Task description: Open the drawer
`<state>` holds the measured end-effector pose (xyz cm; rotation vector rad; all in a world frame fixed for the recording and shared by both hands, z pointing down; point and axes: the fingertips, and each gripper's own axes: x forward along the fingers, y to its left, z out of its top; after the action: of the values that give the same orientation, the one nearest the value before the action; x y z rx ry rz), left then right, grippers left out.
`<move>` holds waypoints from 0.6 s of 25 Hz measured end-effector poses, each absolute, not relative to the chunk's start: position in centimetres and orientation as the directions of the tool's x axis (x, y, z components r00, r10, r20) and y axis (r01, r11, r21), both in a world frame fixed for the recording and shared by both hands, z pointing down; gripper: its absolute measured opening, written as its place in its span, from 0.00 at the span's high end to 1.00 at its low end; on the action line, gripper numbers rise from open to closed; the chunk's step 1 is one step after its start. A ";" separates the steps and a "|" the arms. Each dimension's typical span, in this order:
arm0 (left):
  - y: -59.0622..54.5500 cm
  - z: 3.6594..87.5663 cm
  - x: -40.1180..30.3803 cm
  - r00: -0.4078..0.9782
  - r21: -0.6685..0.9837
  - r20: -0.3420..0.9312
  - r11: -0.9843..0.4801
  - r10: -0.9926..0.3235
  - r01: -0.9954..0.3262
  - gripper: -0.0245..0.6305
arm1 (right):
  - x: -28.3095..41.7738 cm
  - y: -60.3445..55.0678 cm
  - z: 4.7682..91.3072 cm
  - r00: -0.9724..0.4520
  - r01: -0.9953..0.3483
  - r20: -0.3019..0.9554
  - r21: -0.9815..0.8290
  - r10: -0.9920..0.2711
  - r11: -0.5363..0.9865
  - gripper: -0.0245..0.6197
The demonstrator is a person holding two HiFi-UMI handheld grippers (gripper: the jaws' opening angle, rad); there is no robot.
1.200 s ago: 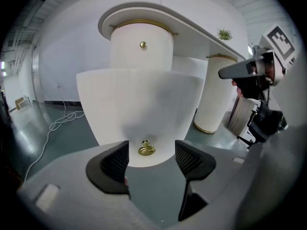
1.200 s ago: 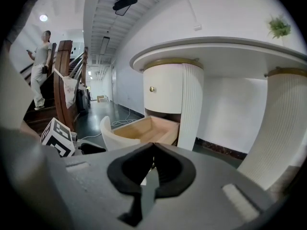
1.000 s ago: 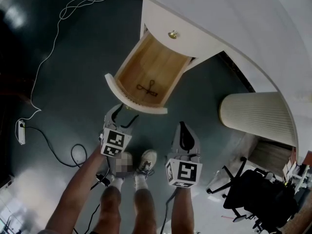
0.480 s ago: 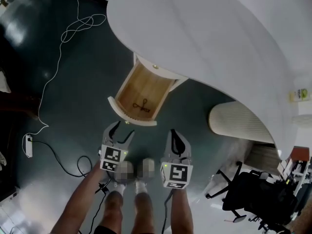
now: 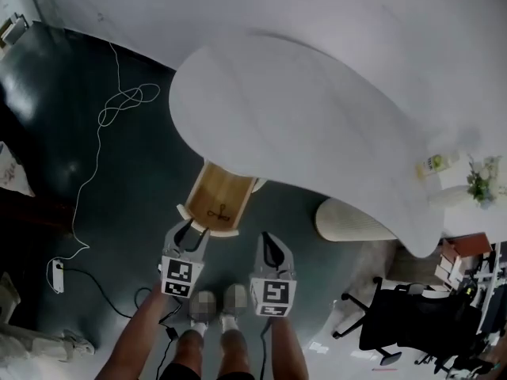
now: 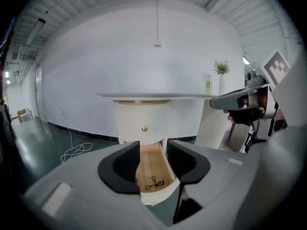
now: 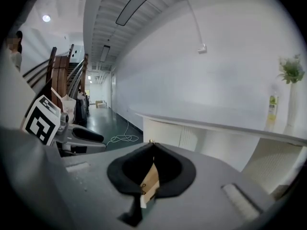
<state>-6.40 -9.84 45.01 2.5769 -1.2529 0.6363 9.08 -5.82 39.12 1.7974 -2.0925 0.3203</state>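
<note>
Beyond the fingers [image 5: 181, 233], open drawer [image 5: 219, 198]

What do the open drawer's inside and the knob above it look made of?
Drawer inside: light unpainted wood, grain showing, matte. Its outer walls: cream paint, smooth. Knob: likely brass-toned metal, judging by its glint; too small to be sure.

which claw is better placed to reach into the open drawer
Left, probably. The left claw hangs just before the drawer's front, its jaws apart though they have just been closing, nothing between them, and its view frames the drawer. The right claw sits off to the side, tips together.
</note>
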 end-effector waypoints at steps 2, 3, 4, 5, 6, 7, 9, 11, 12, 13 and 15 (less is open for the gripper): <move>-10.4 41.7 -6.0 0.558 -0.020 0.440 -0.629 -0.704 -0.777 0.69 | 9.0 -6.0 36.9 -0.118 -0.986 0.400 0.060 -0.909 0.155 0.96; -10.6 40.0 -5.8 0.564 -0.028 0.428 -0.634 -0.706 -0.773 0.70 | 9.0 -6.1 35.7 -0.113 -0.988 0.392 0.057 -0.913 0.147 0.96; -10.7 38.3 -5.7 0.570 -0.034 0.416 -0.638 -0.709 -0.769 0.72 | 9.1 -6.1 34.4 -0.106 -0.989 0.384 0.051 -0.917 0.136 0.96; -10.8 36.5 -5.7 0.574 -0.039 0.405 -0.641 -0.711 -0.767 0.73 | 9.2 -6.1 33.0 -0.098 -0.991 0.375 0.045 -0.922 0.124 0.96; -10.8 34.8 -5.6 0.578 -0.042 0.394 -0.642 -0.714 -0.765 0.74 | 9.3 -6.1 31.5 -0.089 -0.993 0.365 0.038 -0.927 0.111 0.96; -10.9 33.1 -5.6 0.581 -0.045 0.384 -0.643 -0.718 -0.764 0.74 | 9.5 -6.1 30.1 -0.080 -0.995 0.355 0.029 -0.931 0.097 0.96; -11.1 29.9 -5.6 0.588 -0.056 0.363 -0.646 -0.723 -0.761 0.77 | 9.8 -6.1 27.5 -0.065 -0.997 0.338 0.013 -0.939 0.074 0.96; -11.2 26.9 -5.5 0.593 -0.071 0.341 -0.649 -0.730 -0.758 0.79 | 10.0 -6.0 25.1 -0.055 -0.998 0.322 0.012 -0.945 0.062 0.96; -11.2 25.4 -5.4 0.596 -0.078 0.328 -0.649 -0.733 -0.757 0.80 | 10.1 -5.9 24.0 -0.050 -0.998 0.314 0.016 -0.948 0.058 0.96; -11.2 24.0 -5.2 0.599 -0.083 0.313 -0.649 -0.737 -0.756 0.83 | 10.3 -5.7 22.8 -0.045 -0.998 0.305 0.020 -0.951 0.054 0.96; -11.0 21.3 -5.1 0.607 -0.088 0.281 -0.650 -0.744 -0.755 0.87 | 10.6 -5.3 20.6 -0.037 -0.999 0.285 0.020 -0.958 0.044 0.96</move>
<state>-5.06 -11.01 21.28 2.7806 -1.2973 0.4582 10.58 -5.30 20.56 2.0121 -2.0974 0.2712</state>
